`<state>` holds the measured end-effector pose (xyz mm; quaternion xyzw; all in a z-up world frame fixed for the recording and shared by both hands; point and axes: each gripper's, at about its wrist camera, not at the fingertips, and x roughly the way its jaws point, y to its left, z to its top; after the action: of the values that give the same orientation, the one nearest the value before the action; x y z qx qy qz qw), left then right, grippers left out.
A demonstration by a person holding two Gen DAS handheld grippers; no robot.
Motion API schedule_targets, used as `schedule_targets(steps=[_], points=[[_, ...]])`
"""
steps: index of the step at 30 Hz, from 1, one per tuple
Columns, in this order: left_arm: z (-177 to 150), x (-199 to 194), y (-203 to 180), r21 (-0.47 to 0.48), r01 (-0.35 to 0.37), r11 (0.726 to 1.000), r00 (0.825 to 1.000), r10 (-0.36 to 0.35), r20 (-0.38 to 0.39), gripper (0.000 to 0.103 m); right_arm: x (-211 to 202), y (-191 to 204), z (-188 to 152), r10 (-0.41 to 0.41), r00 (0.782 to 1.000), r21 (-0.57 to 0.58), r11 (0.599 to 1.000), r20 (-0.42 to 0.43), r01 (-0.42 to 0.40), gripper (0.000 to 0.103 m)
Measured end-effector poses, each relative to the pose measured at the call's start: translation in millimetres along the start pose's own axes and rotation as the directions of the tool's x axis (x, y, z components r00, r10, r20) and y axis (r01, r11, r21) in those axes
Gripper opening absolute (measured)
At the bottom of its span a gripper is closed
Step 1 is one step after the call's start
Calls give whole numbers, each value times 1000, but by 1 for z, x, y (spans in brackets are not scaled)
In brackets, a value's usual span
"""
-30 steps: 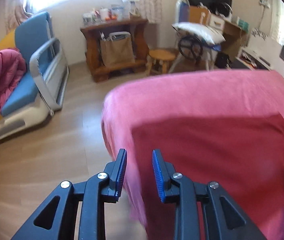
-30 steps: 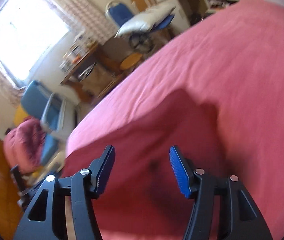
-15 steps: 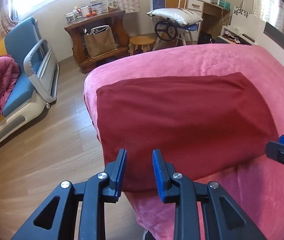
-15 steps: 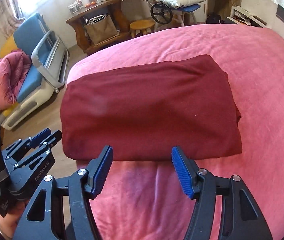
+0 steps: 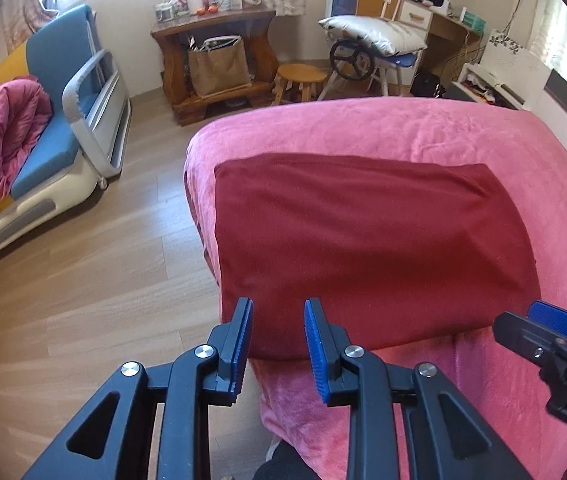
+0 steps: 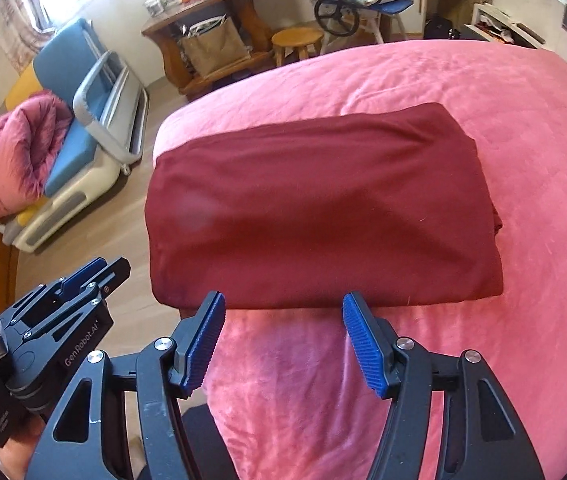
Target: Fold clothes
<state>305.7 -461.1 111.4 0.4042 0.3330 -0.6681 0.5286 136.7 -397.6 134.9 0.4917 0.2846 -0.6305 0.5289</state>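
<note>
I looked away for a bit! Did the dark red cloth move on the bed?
Cannot tell. Both cameras pulled back, so the cloth looks farther away, but it sits by the same corner of the bed as half a second ago.

One folded dark red garment (image 6: 315, 208) lies on one pink bed (image 6: 523, 128). Two grippers hover at the bed's near edge: the left gripper (image 5: 277, 336) and the right gripper (image 6: 283, 340). Beyond the bed stand one wooden stool (image 5: 301, 76), one blue armchair (image 5: 55, 120) and one white pillow (image 5: 371, 32)
</note>
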Motion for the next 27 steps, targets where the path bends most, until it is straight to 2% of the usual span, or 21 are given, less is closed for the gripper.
schedule_targets(steps=[4, 10, 20, 27], points=[[-7, 15, -6, 19, 34, 999, 998, -33, -57, 26, 17, 2, 5, -32, 998, -25, 999, -58, 31, 63], [-15, 33, 0, 45, 9, 999, 995, -5, -97, 26, 38, -5, 3, -30, 995, -6, 1000, -98, 30, 63], [-13, 31, -2, 64, 9, 998, 997, -4, -75, 26, 41, 2, 2, -7, 997, 11, 1000, -75, 8, 63], [-18, 30, -13, 61, 53, 997, 995, -48, -82, 26, 38, 1, 1, 2, 998, 22, 1000, -64, -1, 63]])
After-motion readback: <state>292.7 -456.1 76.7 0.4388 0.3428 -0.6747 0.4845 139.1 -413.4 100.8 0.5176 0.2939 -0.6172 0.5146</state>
